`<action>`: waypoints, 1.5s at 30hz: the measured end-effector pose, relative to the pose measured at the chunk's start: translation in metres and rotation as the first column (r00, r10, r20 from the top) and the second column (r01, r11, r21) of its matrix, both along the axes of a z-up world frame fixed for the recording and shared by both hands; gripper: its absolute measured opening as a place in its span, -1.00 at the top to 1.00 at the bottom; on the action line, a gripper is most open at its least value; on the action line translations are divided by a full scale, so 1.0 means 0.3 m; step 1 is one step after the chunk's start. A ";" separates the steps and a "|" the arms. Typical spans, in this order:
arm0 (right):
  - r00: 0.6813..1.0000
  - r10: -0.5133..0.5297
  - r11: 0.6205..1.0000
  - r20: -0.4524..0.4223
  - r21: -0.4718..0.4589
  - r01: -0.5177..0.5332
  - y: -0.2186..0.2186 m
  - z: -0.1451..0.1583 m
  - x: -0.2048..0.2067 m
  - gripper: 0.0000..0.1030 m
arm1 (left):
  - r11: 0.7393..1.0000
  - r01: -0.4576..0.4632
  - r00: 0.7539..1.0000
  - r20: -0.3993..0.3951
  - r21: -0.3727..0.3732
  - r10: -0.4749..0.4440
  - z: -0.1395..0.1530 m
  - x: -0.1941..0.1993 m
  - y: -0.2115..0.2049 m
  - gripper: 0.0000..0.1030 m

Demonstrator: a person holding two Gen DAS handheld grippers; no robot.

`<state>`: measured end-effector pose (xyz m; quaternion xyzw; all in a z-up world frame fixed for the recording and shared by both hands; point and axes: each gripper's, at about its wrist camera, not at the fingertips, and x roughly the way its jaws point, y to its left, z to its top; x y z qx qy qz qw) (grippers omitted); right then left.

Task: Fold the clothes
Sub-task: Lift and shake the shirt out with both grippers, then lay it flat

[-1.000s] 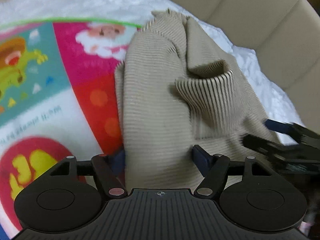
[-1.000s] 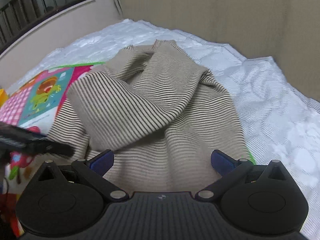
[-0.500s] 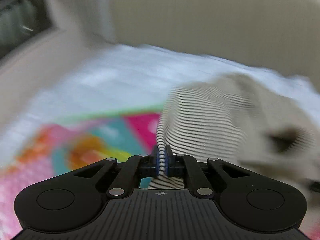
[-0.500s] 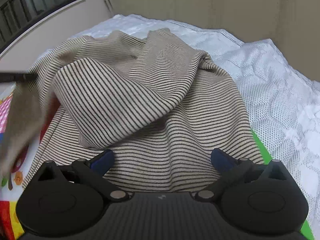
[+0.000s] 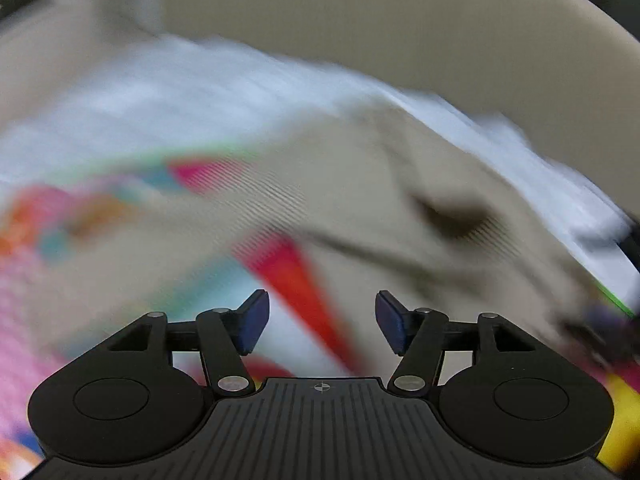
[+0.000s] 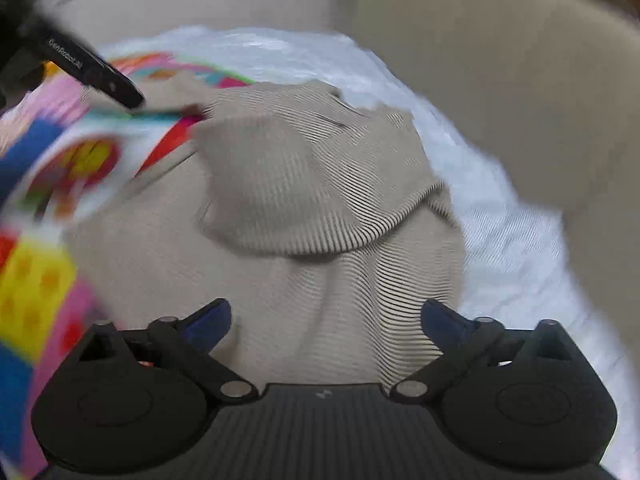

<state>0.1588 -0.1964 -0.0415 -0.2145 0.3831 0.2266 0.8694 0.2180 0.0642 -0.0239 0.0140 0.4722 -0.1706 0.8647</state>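
A beige, finely striped knit sweater (image 6: 320,208) lies crumpled on a colourful play mat (image 6: 36,280), one fold lying over its middle. In the blurred left wrist view the sweater (image 5: 420,208) spreads ahead and to the right, with one part stretched left across the mat (image 5: 288,276). My left gripper (image 5: 322,322) is open and empty above the mat. My right gripper (image 6: 325,322) is open and empty, jaws wide over the sweater's near edge. The left gripper's black body (image 6: 88,68) shows at the upper left of the right wrist view.
A white quilted cover (image 6: 500,216) lies under the mat and extends to the right and back. A beige padded wall (image 6: 500,60) rises behind and to the right. Both views are motion-blurred.
My left gripper was open, shut on a sweater edge and lifted it, and now is open again with the cloth released. The sweater part it pulled lies spread leftward. My right gripper stayed open.
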 end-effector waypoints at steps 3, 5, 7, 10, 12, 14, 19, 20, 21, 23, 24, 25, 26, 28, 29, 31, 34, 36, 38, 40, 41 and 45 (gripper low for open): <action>0.991 0.134 0.988 0.013 -0.080 -0.133 0.020 0.002 -0.102 -0.57 | 0.992 0.124 0.990 -0.062 0.001 -0.123 -0.062 -0.107 -0.137 -0.24; 0.981 0.193 0.974 0.006 -0.123 -0.191 0.064 -0.031 -0.138 -0.54 | 0.977 0.207 0.978 -0.038 0.060 -0.205 -0.085 -0.170 -0.198 -0.25; 0.973 0.228 0.959 0.021 -0.177 -0.221 0.110 -0.073 -0.160 -0.46 | 0.960 0.262 0.965 -0.032 0.098 -0.261 -0.098 -0.215 -0.233 -0.31; 0.969 0.240 0.954 0.060 -0.202 -0.224 0.157 -0.101 -0.154 -0.09 | 0.946 0.280 0.960 -0.019 0.166 -0.280 -0.120 -0.238 -0.245 -0.57; 0.979 0.192 0.970 0.074 -0.167 -0.178 0.166 -0.077 -0.117 0.60 | 0.934 0.274 0.960 -0.001 0.229 -0.282 -0.137 -0.243 -0.249 -0.58; 0.990 0.117 0.987 0.083 -0.121 -0.106 0.138 -0.050 -0.080 0.60 | 0.918 0.267 0.959 0.018 0.292 -0.284 -0.154 -0.247 -0.254 -0.58; 0.985 0.100 0.979 0.140 -0.192 -0.073 0.069 -0.076 -0.070 -0.10 | 0.949 0.095 0.986 0.102 0.300 -0.131 -0.142 -0.158 -0.172 -0.26; 0.984 0.103 0.971 0.148 -0.229 -0.067 0.051 -0.096 -0.073 -0.03 | 0.963 0.070 0.989 0.106 0.259 -0.100 -0.128 -0.139 -0.146 0.14; 0.986 0.091 0.969 0.141 -0.241 -0.055 0.025 -0.107 -0.073 0.40 | 0.975 0.044 0.992 0.109 0.217 -0.069 -0.115 -0.120 -0.121 0.52; 0.996 0.057 0.979 0.074 -0.200 -0.042 -0.015 -0.113 -0.067 0.78 | 0.988 0.040 0.995 0.087 0.148 -0.053 -0.086 -0.114 -0.093 0.70; 0.997 0.057 0.982 0.053 -0.181 -0.046 -0.018 -0.105 -0.075 0.82 | 0.990 0.054 0.995 0.075 0.133 -0.065 -0.076 -0.123 -0.088 0.77; 0.998 0.058 0.985 0.033 -0.162 -0.052 -0.019 -0.096 -0.083 0.84 | 0.988 0.075 0.995 0.059 0.132 -0.083 -0.071 -0.137 -0.086 0.78; 0.997 0.072 0.987 0.002 -0.142 -0.071 -0.014 -0.084 -0.099 0.85 | 0.987 0.096 0.994 0.043 0.132 -0.102 -0.066 -0.152 -0.084 0.78; 0.992 0.116 0.986 -0.054 -0.117 -0.122 -0.001 -0.066 -0.150 0.87 | 0.985 0.121 0.993 -0.011 0.123 -0.120 -0.060 -0.189 -0.075 0.81; 0.985 0.149 0.981 -0.087 -0.112 -0.159 0.006 -0.056 -0.187 0.91 | 0.985 0.127 0.991 -0.043 0.114 -0.123 -0.054 -0.209 -0.063 0.81; 0.964 0.225 0.961 -0.143 -0.129 -0.243 0.022 -0.043 -0.274 0.93 | 0.987 0.136 0.986 -0.106 0.092 -0.126 -0.033 -0.256 -0.034 0.81; 0.910 0.314 0.930 -0.270 -0.105 -0.352 0.023 -0.023 -0.381 1.00 | 0.988 0.151 0.980 -0.134 0.037 -0.145 0.038 -0.321 0.014 0.68; 0.903 0.347 0.908 -0.254 -0.151 -0.391 0.024 0.006 -0.442 1.00 | 0.986 0.163 0.981 -0.110 0.014 -0.161 0.096 -0.359 0.041 0.34; 0.916 0.339 0.912 -0.216 -0.162 -0.376 0.017 0.043 -0.457 1.00 | 0.987 0.162 0.984 -0.072 -0.008 -0.162 0.126 -0.373 0.049 -0.06; 0.949 0.279 0.947 -0.146 -0.124 -0.298 0.008 0.085 -0.404 0.97 | 0.991 0.134 0.990 -0.031 -0.007 -0.134 0.142 -0.369 0.050 -0.13; 0.964 0.246 0.961 -0.105 -0.101 -0.256 0.007 0.104 -0.367 0.87 | 0.994 0.109 0.994 -0.021 -0.012 -0.110 0.140 -0.353 0.045 -0.15; 0.986 0.159 0.987 0.052 -0.036 -0.157 0.088 0.116 -0.237 -0.42 | 0.998 -0.034 0.999 -0.015 -0.048 0.034 0.102 -0.258 0.026 -0.45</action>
